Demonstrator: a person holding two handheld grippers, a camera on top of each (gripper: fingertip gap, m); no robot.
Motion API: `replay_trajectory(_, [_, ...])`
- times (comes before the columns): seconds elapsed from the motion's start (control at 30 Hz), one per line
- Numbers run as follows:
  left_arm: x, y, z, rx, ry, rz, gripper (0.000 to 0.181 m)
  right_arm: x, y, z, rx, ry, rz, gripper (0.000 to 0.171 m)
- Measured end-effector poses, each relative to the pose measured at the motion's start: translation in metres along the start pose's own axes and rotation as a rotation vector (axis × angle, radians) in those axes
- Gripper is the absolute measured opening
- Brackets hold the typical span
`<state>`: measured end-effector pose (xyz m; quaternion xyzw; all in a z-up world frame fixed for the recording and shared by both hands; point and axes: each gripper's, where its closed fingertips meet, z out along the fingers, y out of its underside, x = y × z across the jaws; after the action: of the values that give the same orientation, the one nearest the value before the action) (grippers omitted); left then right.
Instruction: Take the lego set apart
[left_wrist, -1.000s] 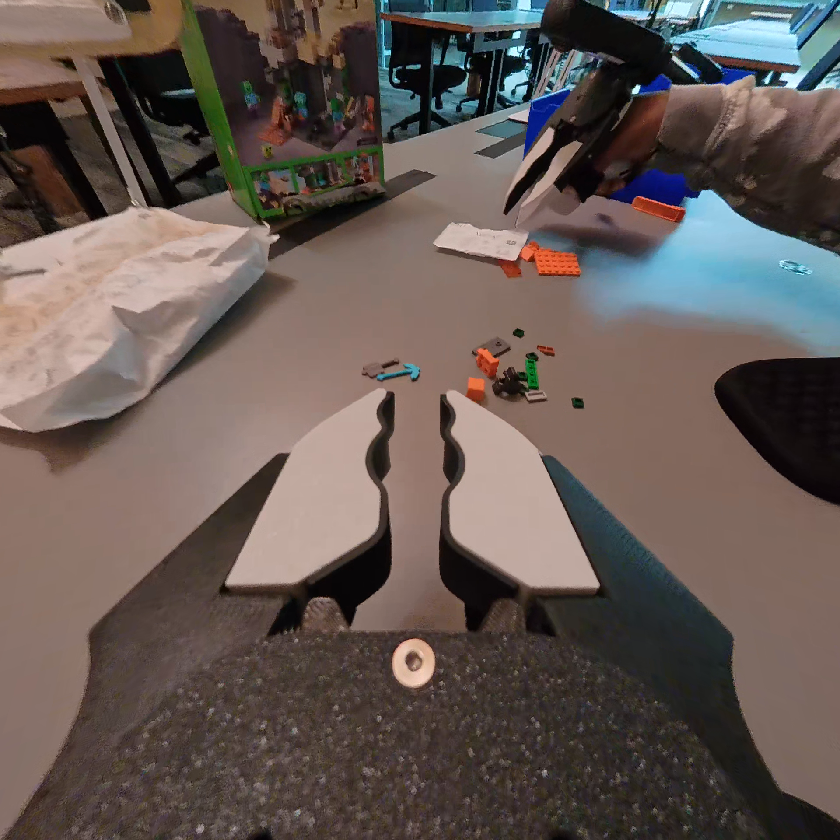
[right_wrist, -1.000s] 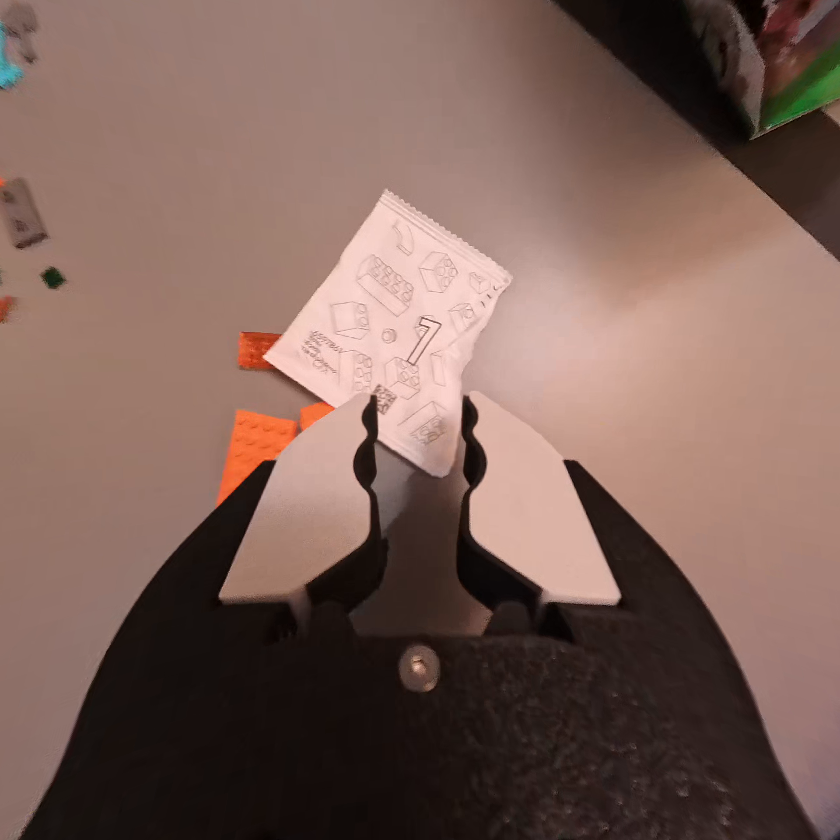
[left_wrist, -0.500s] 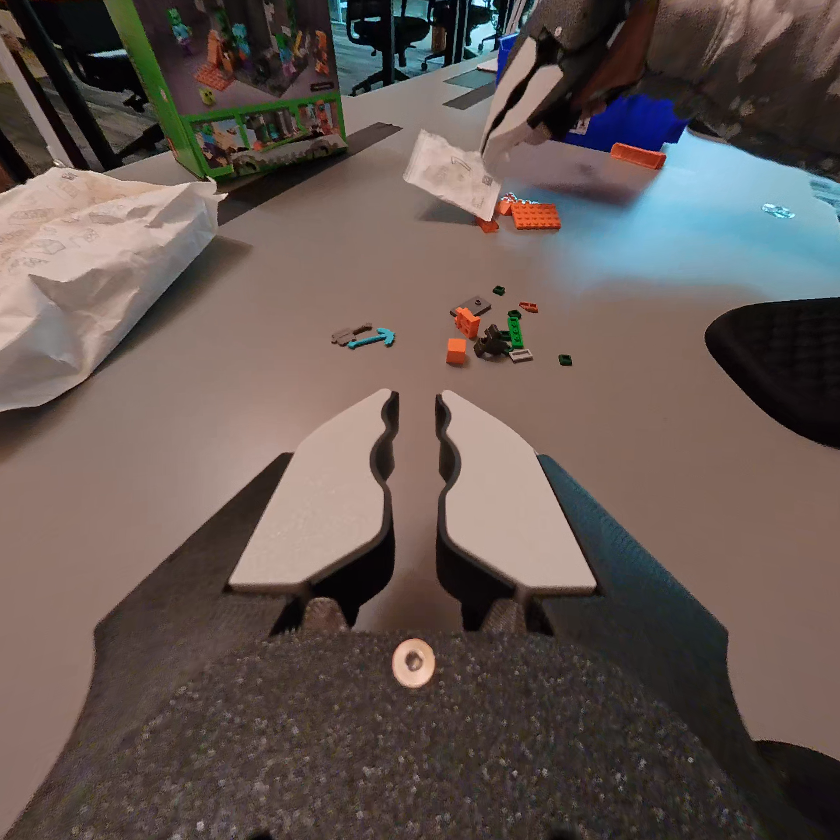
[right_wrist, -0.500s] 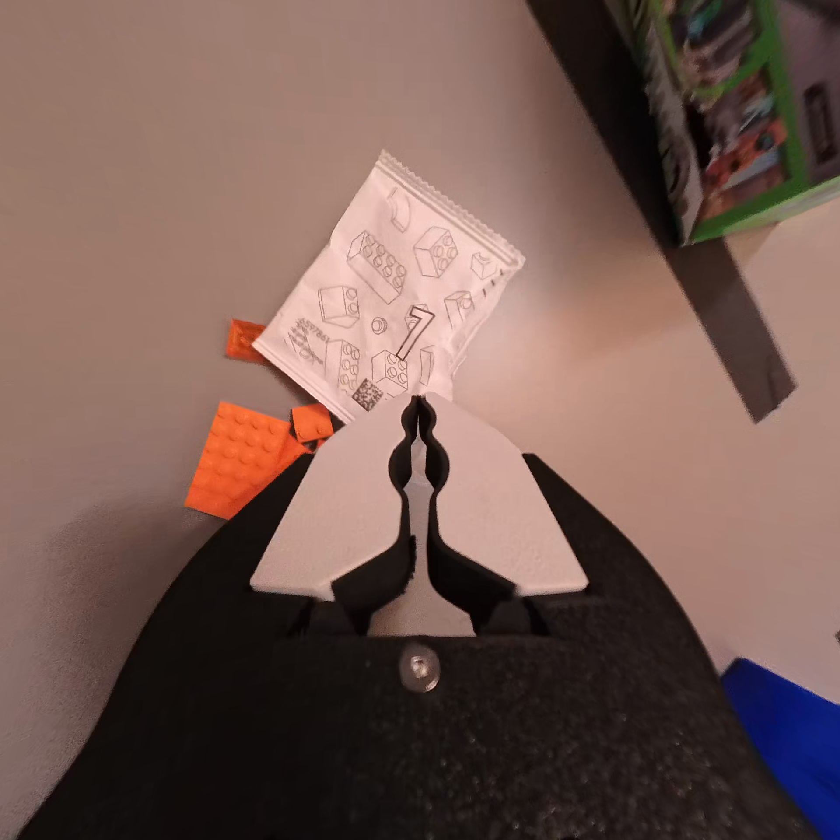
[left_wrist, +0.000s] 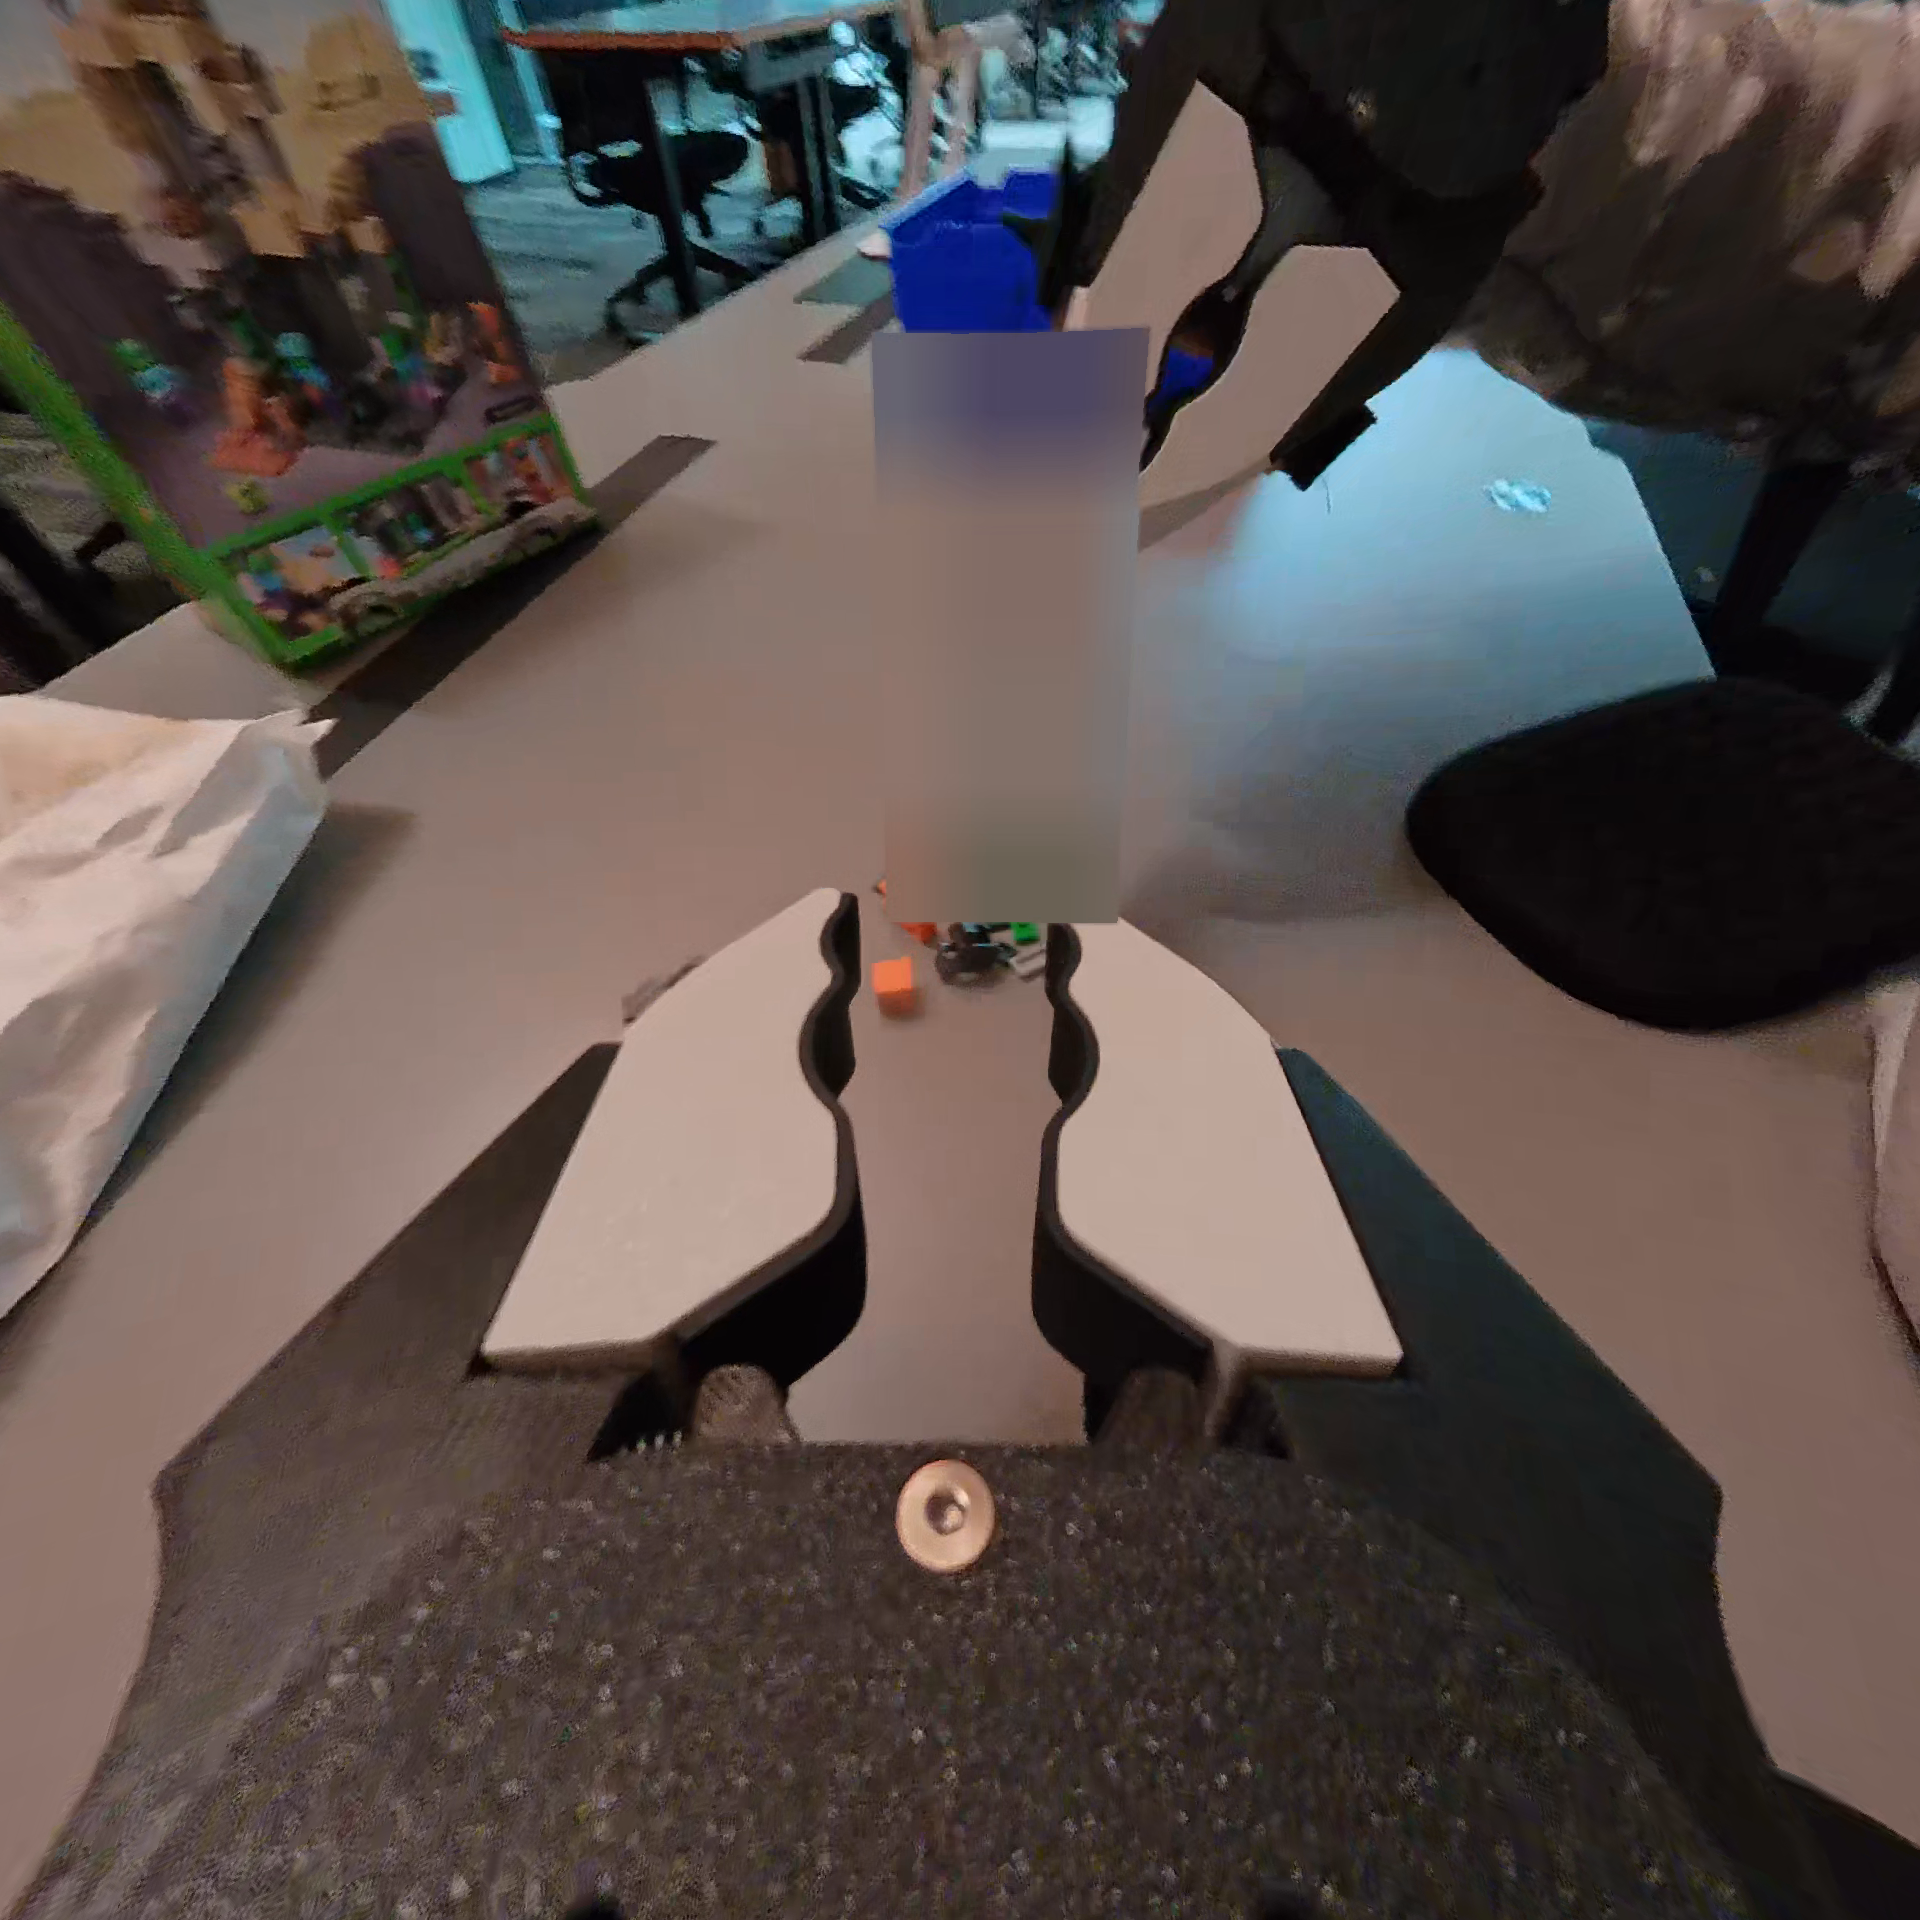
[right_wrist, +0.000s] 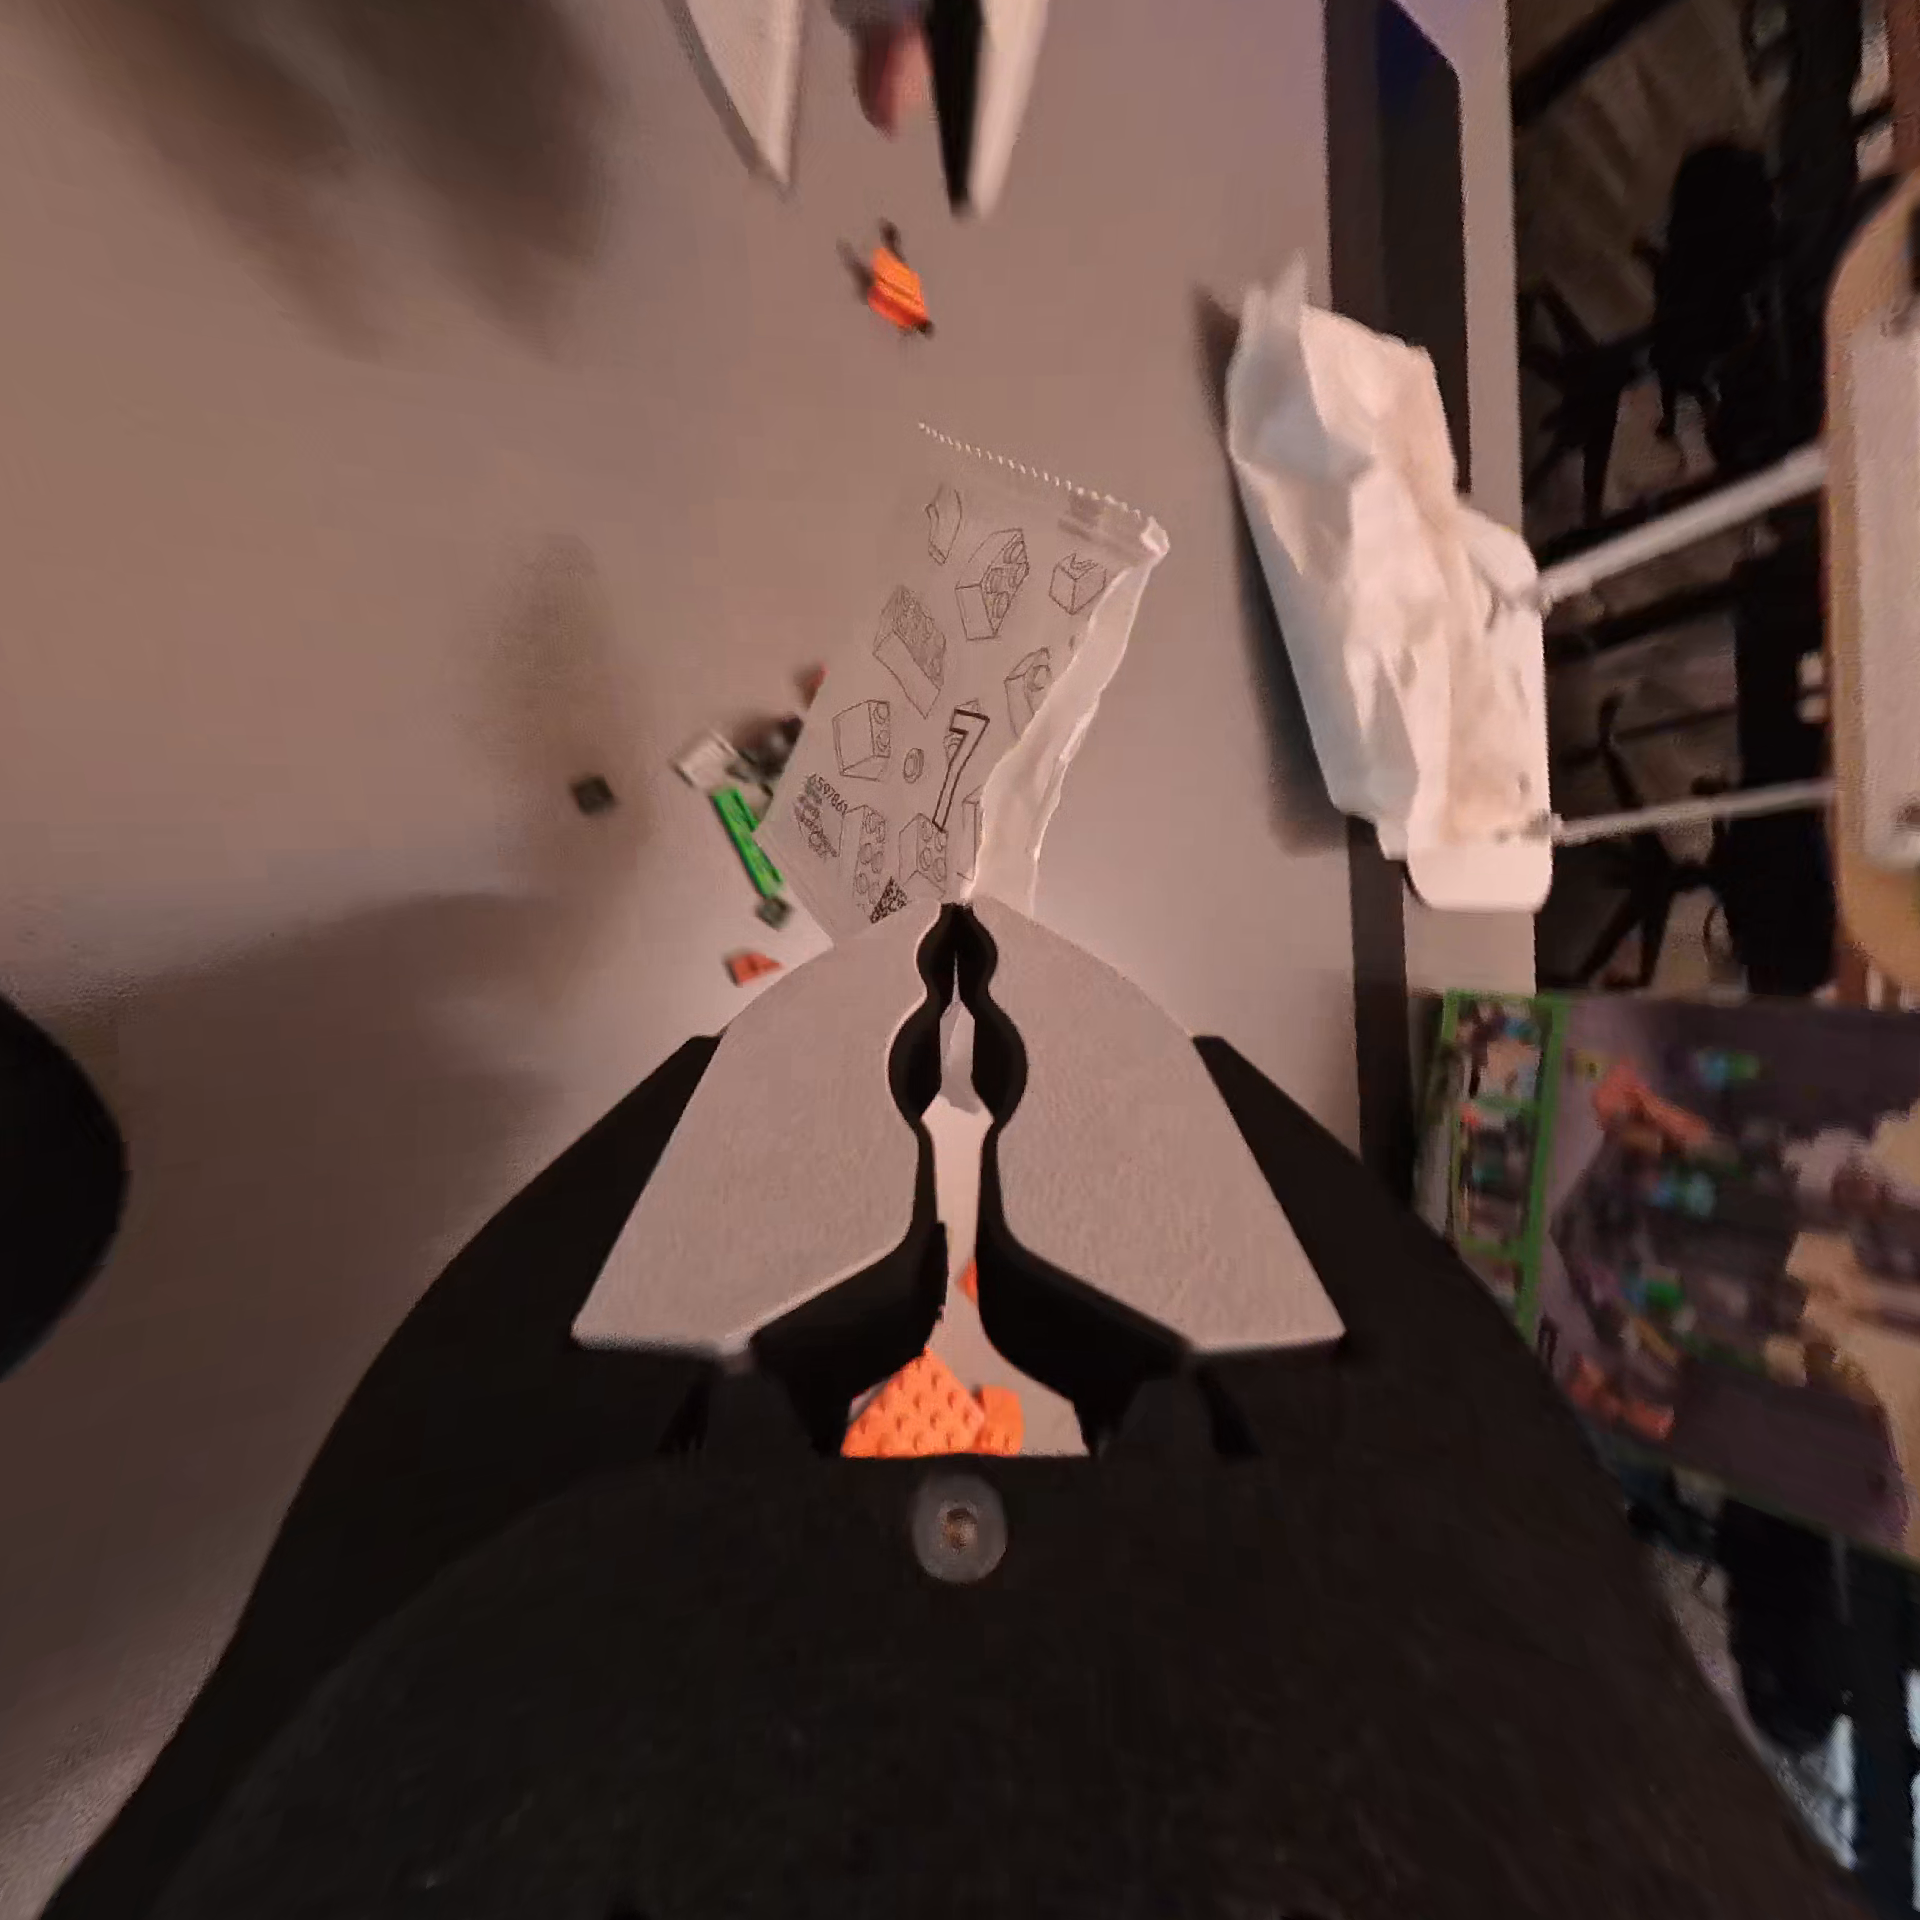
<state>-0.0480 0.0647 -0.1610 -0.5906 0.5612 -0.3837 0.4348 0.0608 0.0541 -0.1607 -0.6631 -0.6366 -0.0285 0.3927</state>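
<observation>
My right gripper (right_wrist: 961, 916) is shut on a corner of a small white bag (right_wrist: 966, 686) printed with brick drawings and holds it in the air above the grey table (right_wrist: 364, 540). Loose lego pieces lie under it: a green one (right_wrist: 743, 831), a grey one (right_wrist: 707, 758) and an orange one (right_wrist: 894, 286). An orange plate (right_wrist: 920, 1413) shows under the fingers. My left gripper (left_wrist: 951, 930) is open and empty, low over the table, with a small orange brick (left_wrist: 894, 982) and dark pieces (left_wrist: 966, 956) just beyond its tips. The right gripper (left_wrist: 1148, 478) hangs above them.
A green lego box (left_wrist: 291, 416) stands at the back left, also in the right wrist view (right_wrist: 1662, 1247). A large crumpled white paper bag (left_wrist: 125, 883) lies at the left. A blue bin (left_wrist: 966, 260) is at the back. A black chair seat (left_wrist: 1662, 852) is at the right. About 12 centimeters separates my left fingertips from my right. It is some 20 centimeters from my right tips to the orange plate (right_wrist: 920, 1413).
My right gripper shut on the small white bag, lifted it off the table and carried it over the loose pieces. My left gripper opened wider and moved closer to the pieces.
</observation>
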Motion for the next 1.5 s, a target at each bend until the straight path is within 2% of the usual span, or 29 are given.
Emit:
replay_trajectory(0.07, [0.011,0.007,0.007,-0.057,0.037,0.062,0.032,-0.016,-0.017,0.007,0.019,-0.021,-0.053,0.000])
replay_trajectory(0.17, [0.024,0.025,0.012,-0.146,0.050,0.171,0.013,-0.033,-0.033,0.015,0.062,-0.045,-0.087,0.000])
replay_trajectory(0.27, [0.031,0.038,0.015,-0.187,0.028,0.240,0.001,-0.047,-0.045,0.017,0.118,-0.077,-0.096,0.000])
replay_trajectory(0.37, [0.032,0.043,0.015,-0.180,0.019,0.251,0.000,-0.057,-0.047,0.019,0.138,-0.124,-0.070,0.000])
replay_trajectory(0.5, [0.040,0.050,0.013,-0.162,0.078,0.283,0.001,-0.064,-0.048,0.018,0.190,-0.223,0.077,0.000])
replay_trajectory(0.6, [0.043,0.054,0.013,-0.172,0.104,0.271,0.000,-0.068,-0.049,0.017,0.203,-0.307,0.165,0.009])
replay_trajectory(0.7, [0.047,0.056,0.012,-0.169,0.141,0.277,0.000,-0.068,-0.052,0.017,0.225,-0.363,0.241,0.010])
replay_trajectory(0.93, [0.055,0.058,0.010,-0.164,0.161,0.303,0.001,-0.056,-0.048,0.027,0.154,-0.346,0.297,0.000])
replay_trajectory(1.2, [0.063,0.059,0.008,-0.166,0.184,0.336,0.001,-0.054,-0.055,0.029,0.060,-0.314,0.230,0.000])
replay_trajectory(1.33, [0.065,0.060,0.009,-0.173,0.183,0.365,0.001,-0.060,-0.055,0.033,-0.017,-0.298,0.099,0.000])
replay_trajectory(1.5, [0.069,0.062,0.009,-0.180,0.179,0.398,0.001,-0.073,-0.060,0.031,-0.056,-0.371,-0.082,0.000])
